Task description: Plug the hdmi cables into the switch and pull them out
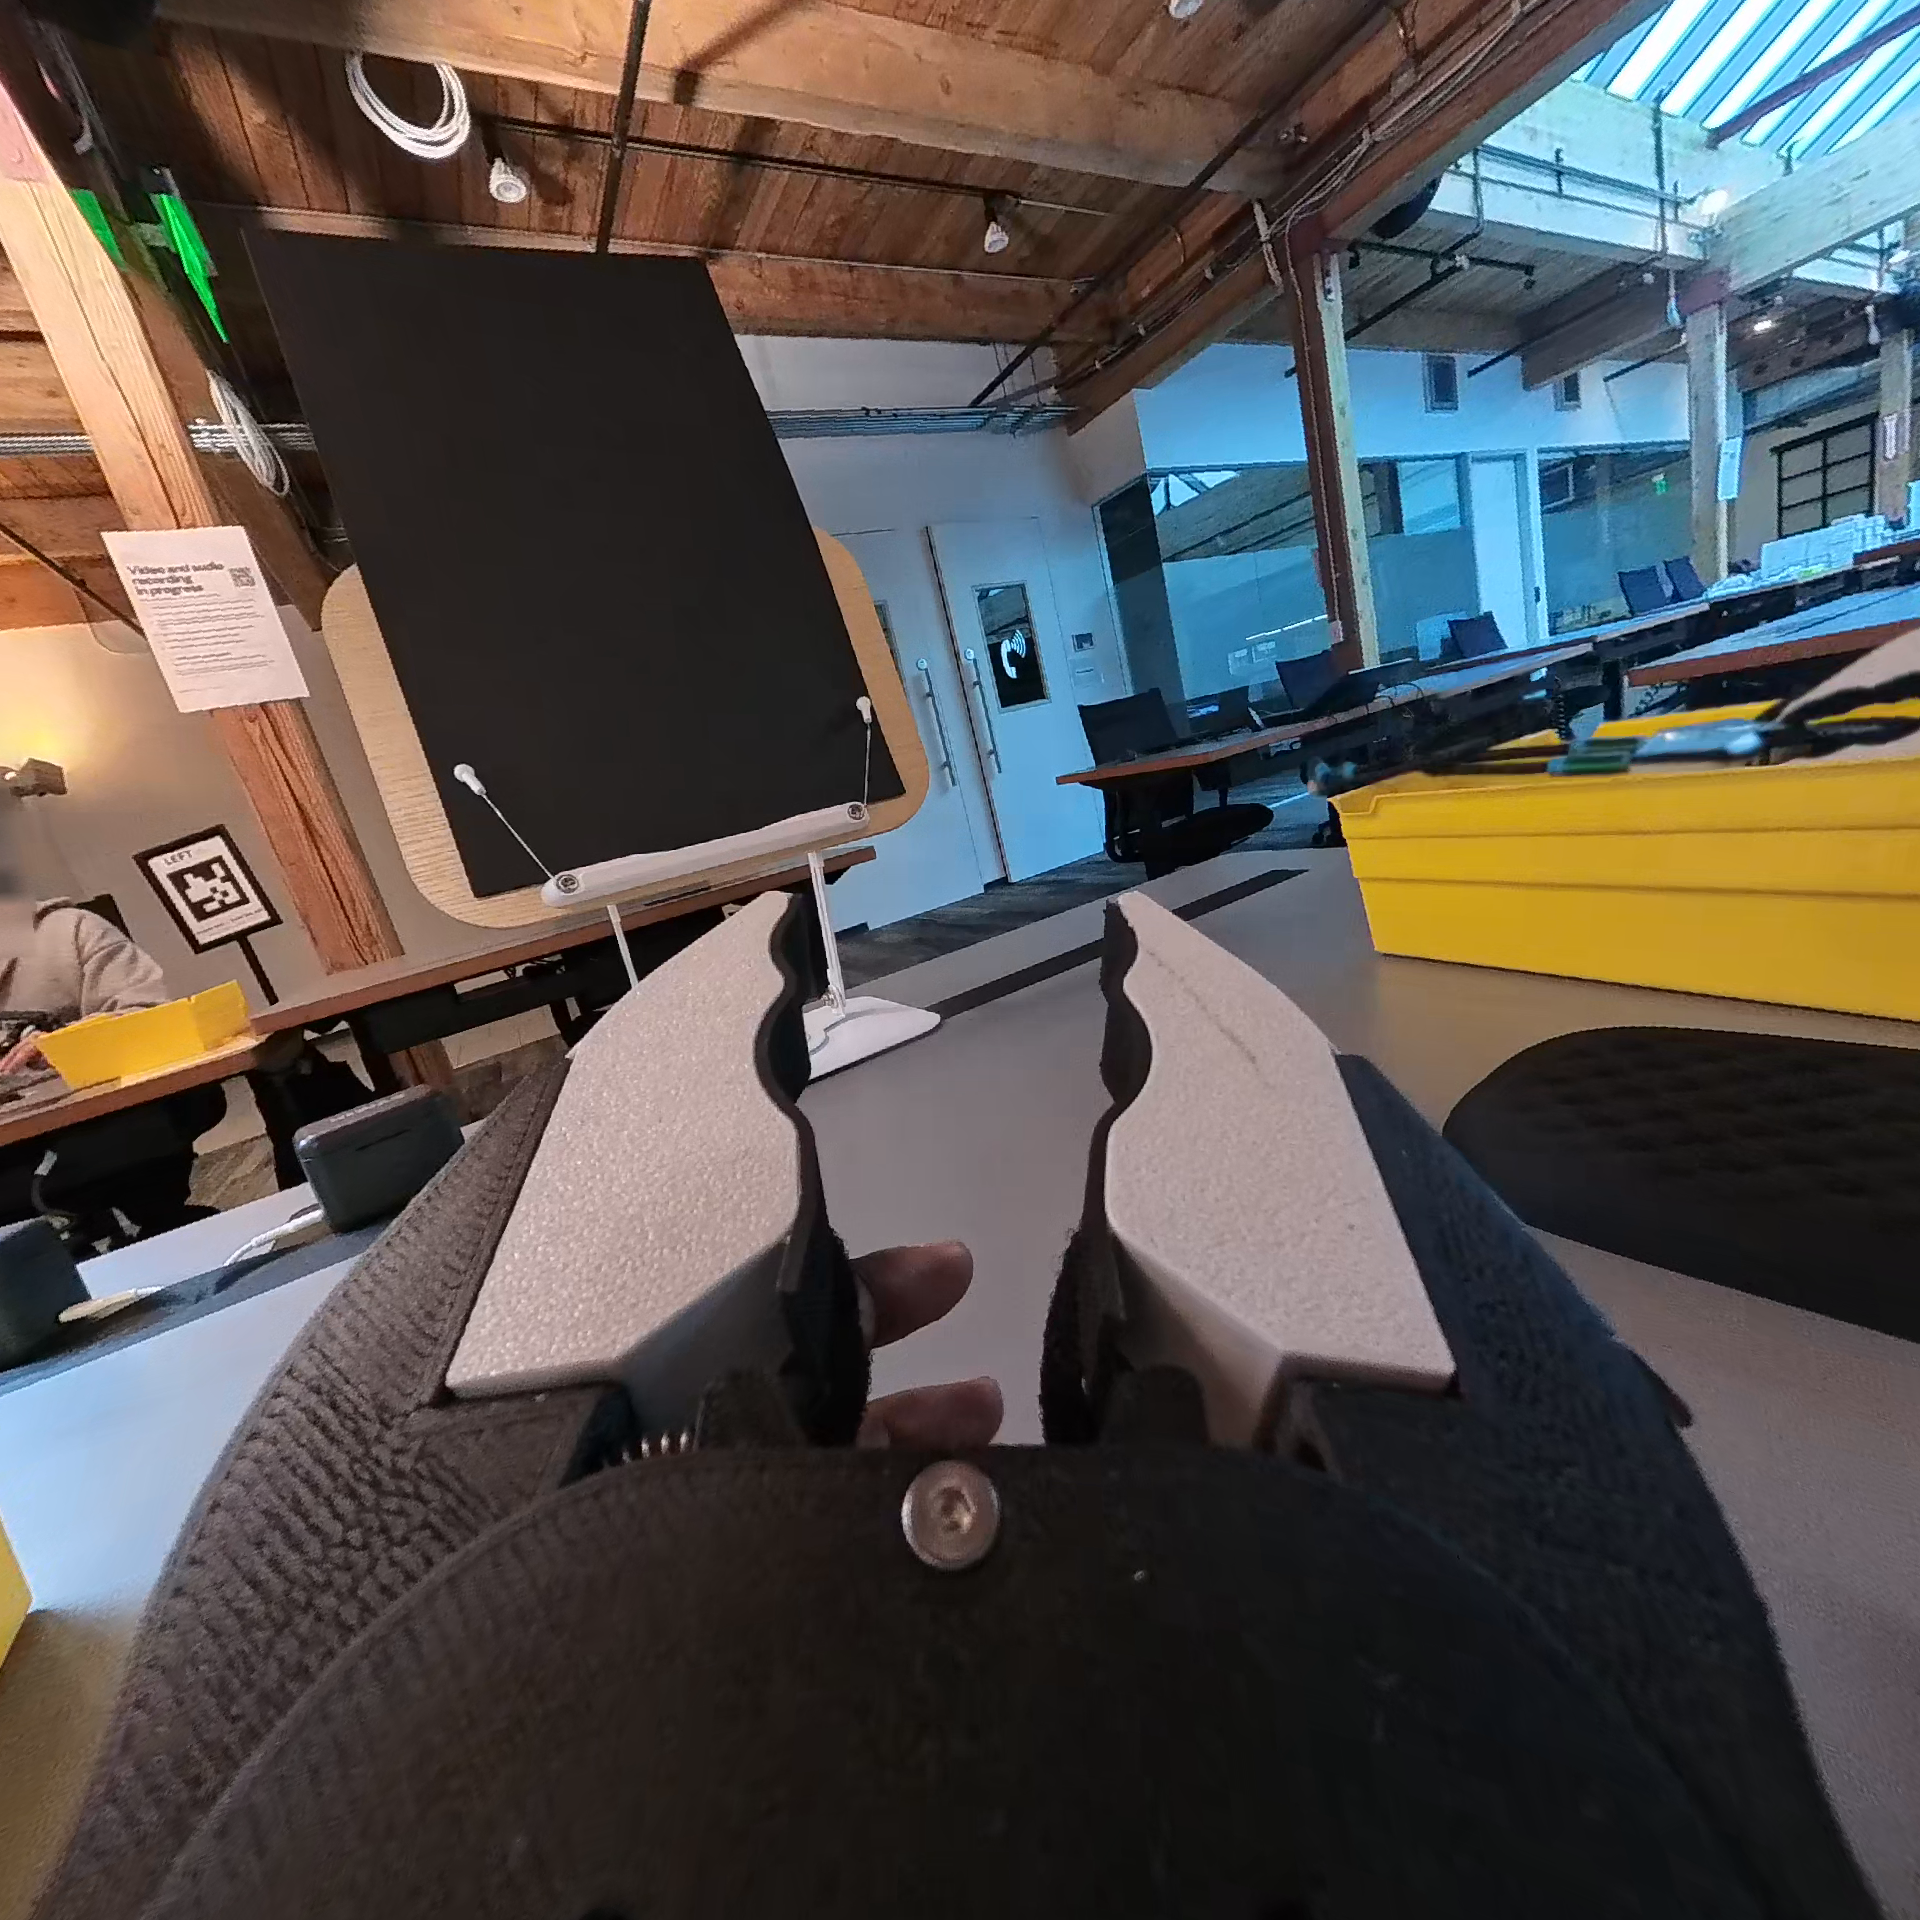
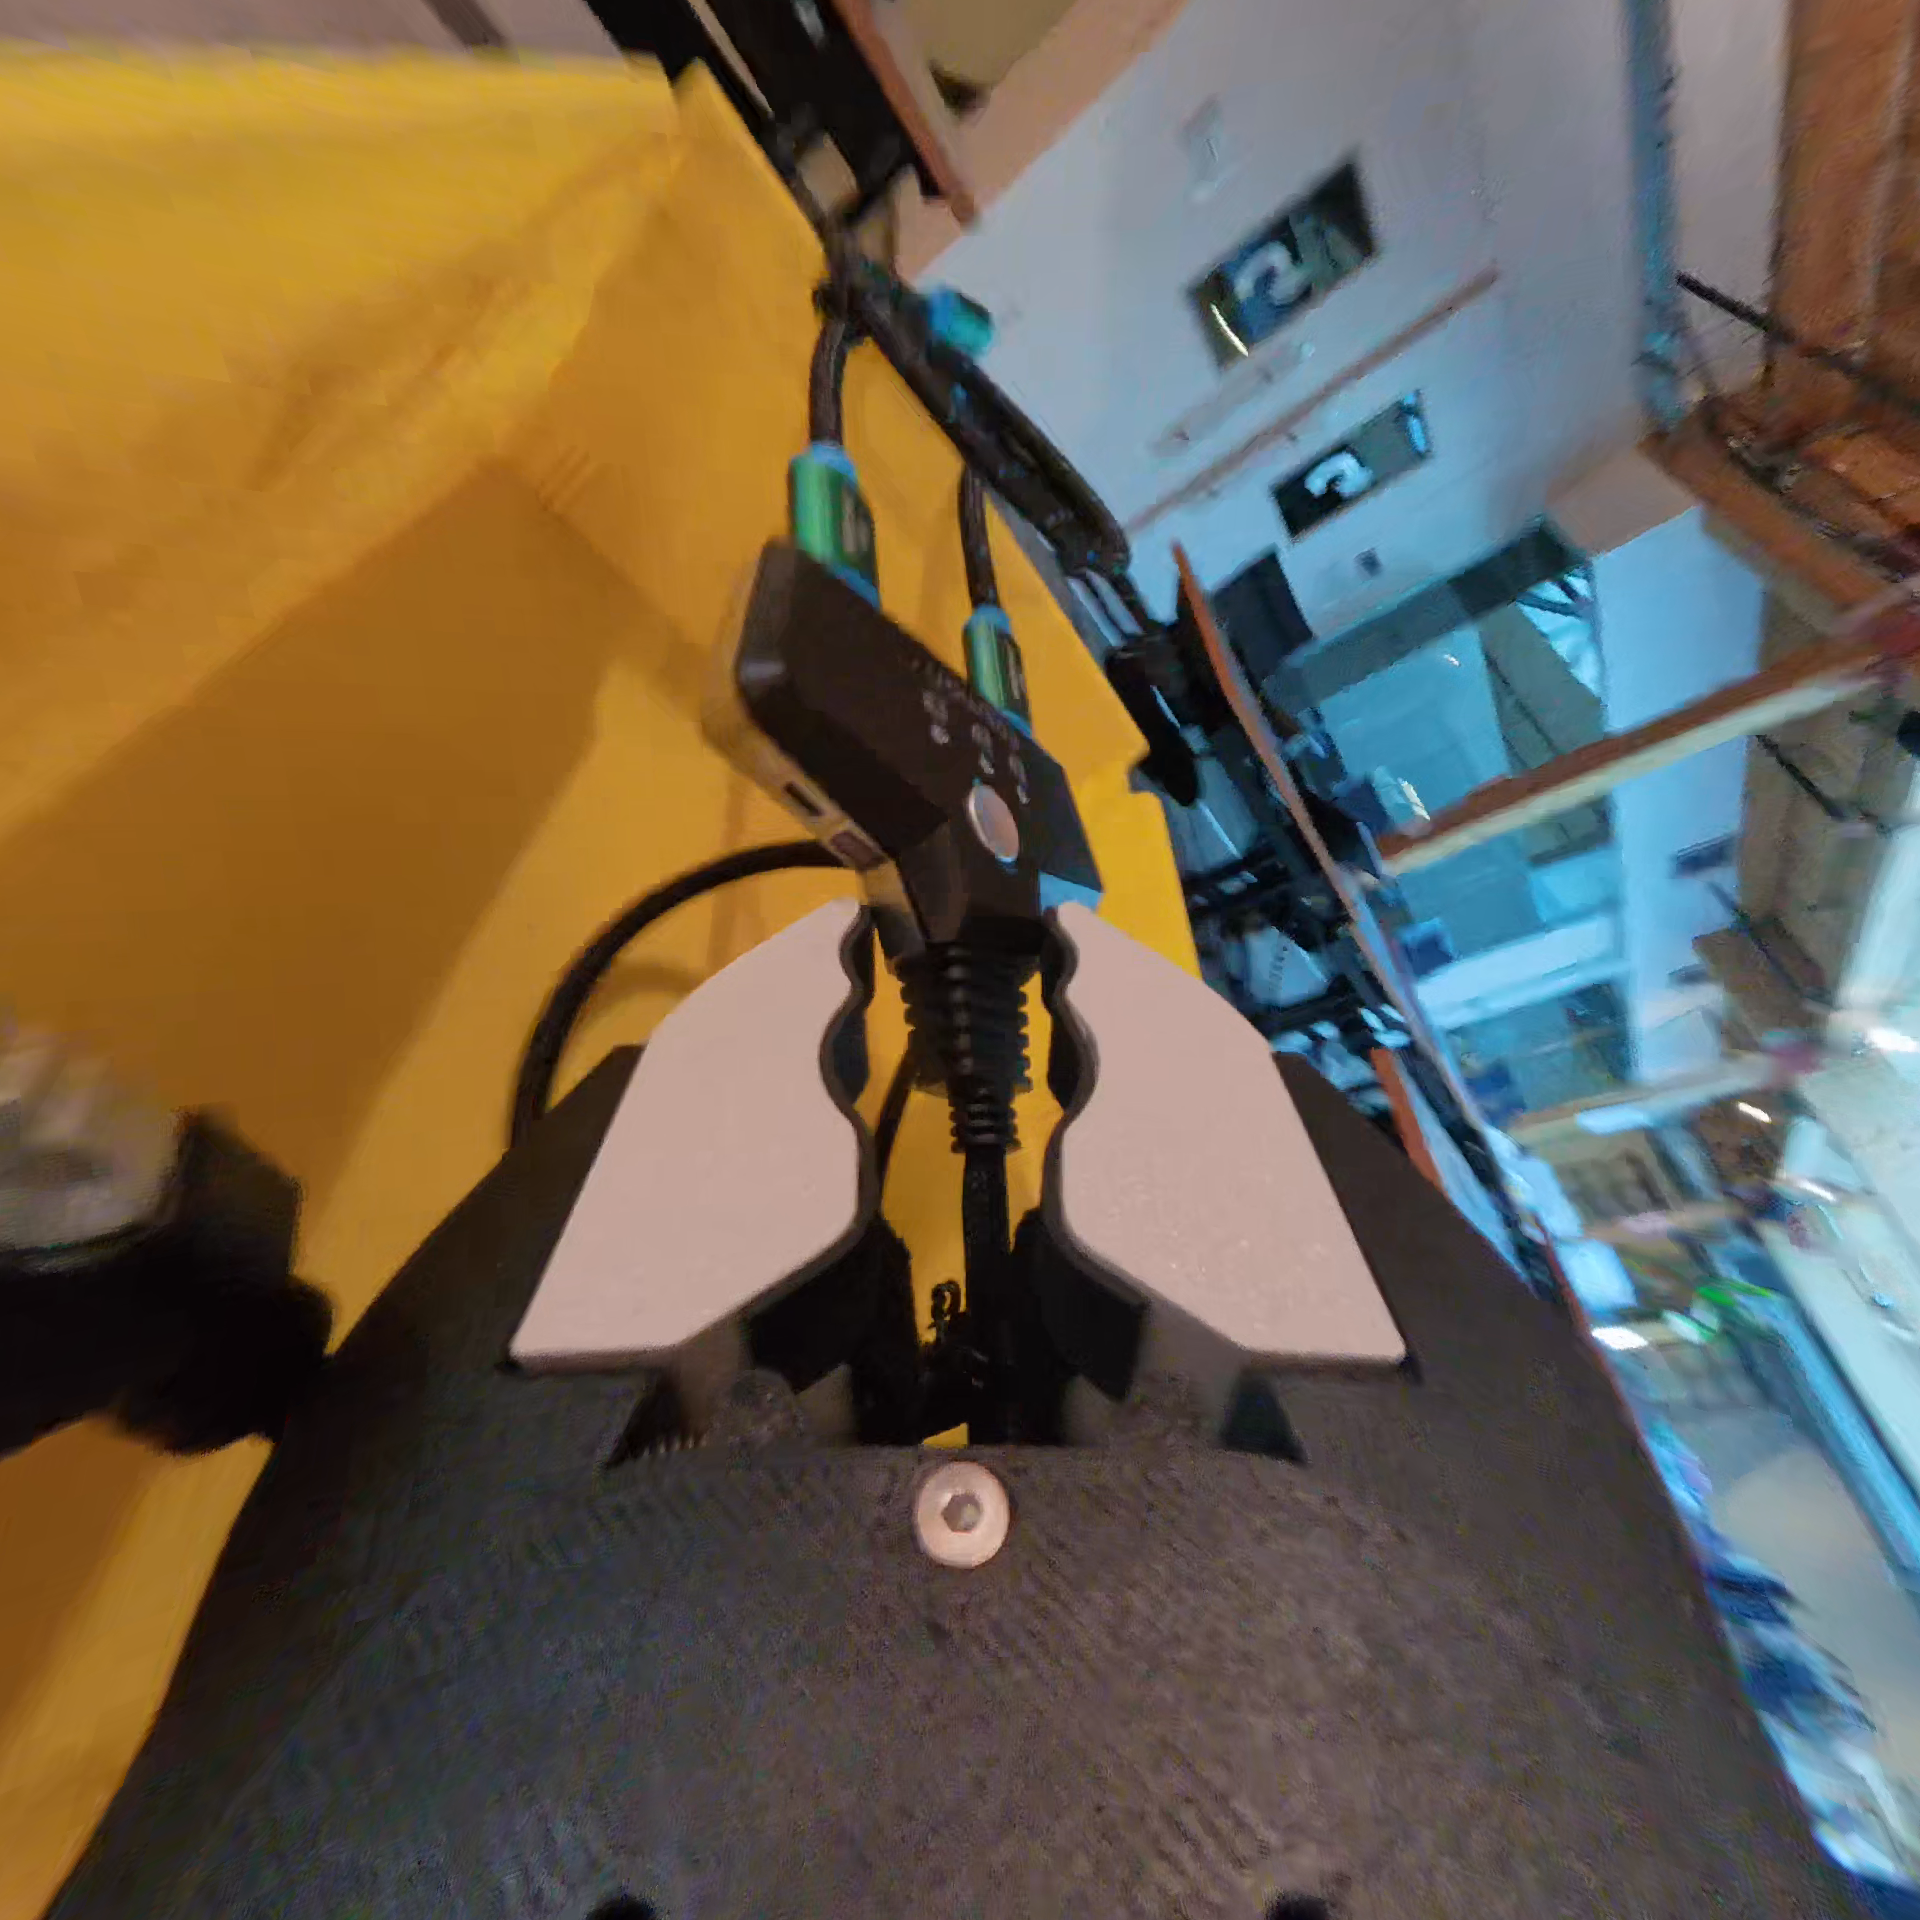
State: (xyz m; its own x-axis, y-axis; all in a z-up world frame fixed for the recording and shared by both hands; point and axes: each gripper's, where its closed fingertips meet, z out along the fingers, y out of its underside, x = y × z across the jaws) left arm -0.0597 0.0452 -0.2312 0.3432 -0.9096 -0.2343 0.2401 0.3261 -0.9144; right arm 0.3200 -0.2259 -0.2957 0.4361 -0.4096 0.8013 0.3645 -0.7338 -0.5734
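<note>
In the right wrist view my right gripper [image 2: 961,920] is shut on the ribbed cable neck [image 2: 966,1029] of the black switch [image 2: 883,717] and holds it over a yellow bin [image 2: 312,416]. Two green-ended HDMI plugs [image 2: 831,509] [image 2: 995,665] sit in the switch's far side, their black braided cables running away. My left gripper [image 1: 954,914] is open and empty above the grey table [image 1: 1039,1091], pointing at a stand. The switch [image 1: 1704,740] and green plugs [image 1: 1590,756] show blurred over the yellow bins at the right of the left wrist view.
Stacked yellow bins [image 1: 1621,883] stand at the right, a black round mat [image 1: 1704,1164] before them. A black board on a white stand [image 1: 582,540] is ahead. A grey box [image 1: 374,1153] sits left. A person [image 1: 73,966] sits at another desk. A black cable loop [image 2: 582,997] hangs left. The left gripper's tips are roughly 45 cm from the right gripper's.
</note>
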